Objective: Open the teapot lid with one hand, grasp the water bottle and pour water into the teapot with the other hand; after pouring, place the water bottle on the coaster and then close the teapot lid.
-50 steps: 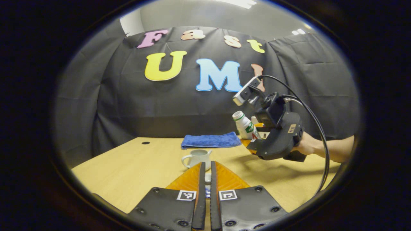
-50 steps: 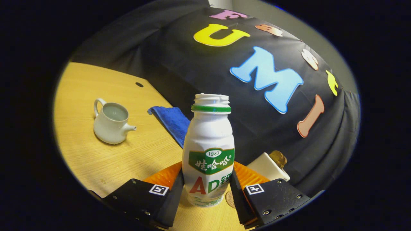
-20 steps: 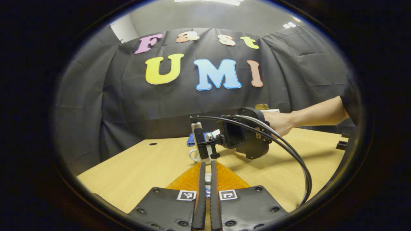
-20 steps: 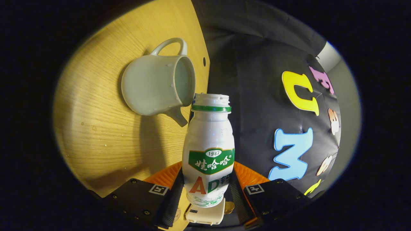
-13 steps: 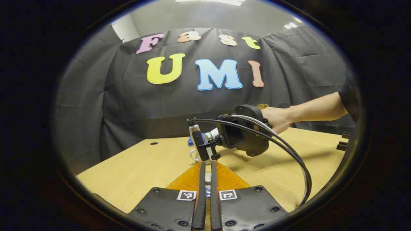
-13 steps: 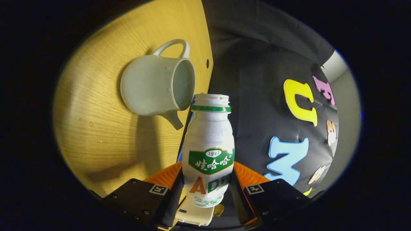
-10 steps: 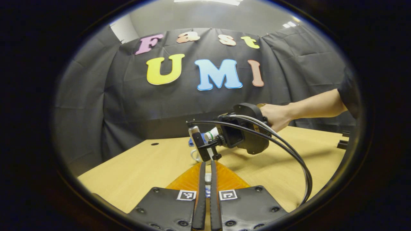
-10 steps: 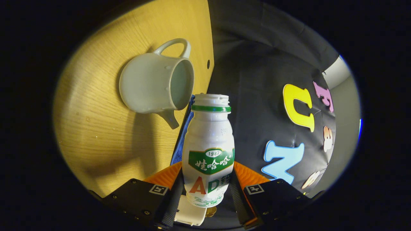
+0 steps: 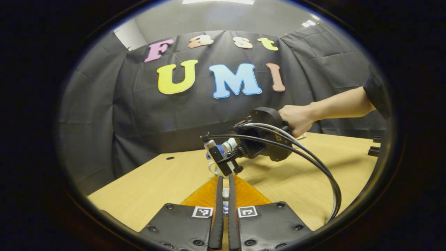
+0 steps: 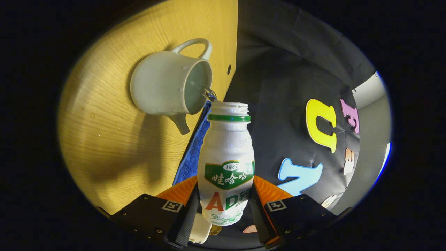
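The white teapot (image 10: 163, 85) stands lidless on the wooden table (image 10: 115, 139). My right gripper (image 10: 224, 195) is shut on the white water bottle (image 10: 226, 164), which is tipped on its side with its open mouth at the teapot's rim. A thin stream of water (image 10: 208, 92) runs from the mouth into the pot. In the left gripper view a hand (image 9: 296, 120) holds that right gripper (image 9: 259, 143) over the teapot (image 9: 213, 169), which is mostly hidden. My left gripper (image 9: 223, 179) hangs nearer the table's front, its fingers shut on the small white teapot lid (image 9: 225, 192).
A folded blue cloth (image 10: 191, 153) lies on the table behind the teapot, near the black wall. A small white box (image 10: 200, 228) shows under the bottle's base. Black cables (image 9: 313, 164) loop from the right gripper over the table (image 9: 150, 184).
The right gripper has carried the bottle over to the teapot and tipped it steadily further; water now runs out of its mouth. The left gripper has held still with the lid.
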`<action>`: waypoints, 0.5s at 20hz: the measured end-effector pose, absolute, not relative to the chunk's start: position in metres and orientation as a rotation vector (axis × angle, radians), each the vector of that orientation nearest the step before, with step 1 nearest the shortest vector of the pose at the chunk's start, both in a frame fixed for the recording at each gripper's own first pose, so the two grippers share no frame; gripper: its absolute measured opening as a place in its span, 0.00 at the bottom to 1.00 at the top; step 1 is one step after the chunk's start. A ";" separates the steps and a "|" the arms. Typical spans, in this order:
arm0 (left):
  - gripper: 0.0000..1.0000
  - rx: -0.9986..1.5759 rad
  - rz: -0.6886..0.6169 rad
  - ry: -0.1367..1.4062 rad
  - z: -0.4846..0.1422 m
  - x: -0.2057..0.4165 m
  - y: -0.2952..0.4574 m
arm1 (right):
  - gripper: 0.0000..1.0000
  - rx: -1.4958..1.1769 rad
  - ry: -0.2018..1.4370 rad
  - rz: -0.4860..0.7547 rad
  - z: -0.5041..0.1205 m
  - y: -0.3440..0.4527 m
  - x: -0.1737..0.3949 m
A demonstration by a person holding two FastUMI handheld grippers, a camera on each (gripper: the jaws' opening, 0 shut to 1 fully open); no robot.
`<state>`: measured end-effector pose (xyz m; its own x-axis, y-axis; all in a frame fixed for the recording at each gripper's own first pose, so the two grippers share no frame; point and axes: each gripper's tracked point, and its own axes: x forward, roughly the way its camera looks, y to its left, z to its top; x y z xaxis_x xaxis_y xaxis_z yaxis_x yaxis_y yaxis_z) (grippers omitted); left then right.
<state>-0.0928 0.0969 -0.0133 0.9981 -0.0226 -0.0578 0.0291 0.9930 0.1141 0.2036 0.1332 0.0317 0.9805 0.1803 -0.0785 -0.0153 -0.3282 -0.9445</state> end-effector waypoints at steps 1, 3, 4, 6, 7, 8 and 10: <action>0.16 0.116 -0.025 0.058 -0.013 -0.093 0.097 | 0.72 -1.907 -0.127 0.196 0.034 0.134 0.204; 0.16 0.122 -0.021 0.060 -0.012 -0.092 0.098 | 0.72 -1.923 -0.140 0.189 0.037 0.135 0.205; 0.16 0.131 -0.008 0.064 -0.013 -0.092 0.101 | 0.72 -1.927 -0.142 0.187 0.038 0.135 0.205; 0.16 0.139 0.007 0.061 -0.013 -0.094 0.104 | 0.72 -1.934 -0.143 0.182 0.039 0.136 0.205; 0.16 0.132 0.006 0.057 -0.012 -0.094 0.104 | 0.72 -1.938 -0.147 0.179 0.041 0.137 0.206; 0.16 0.129 0.004 0.058 -0.013 -0.094 0.103 | 0.72 -1.942 -0.151 0.180 0.041 0.137 0.206; 0.16 0.137 0.007 0.062 -0.014 -0.094 0.105 | 0.72 -1.961 -0.157 0.180 0.042 0.138 0.205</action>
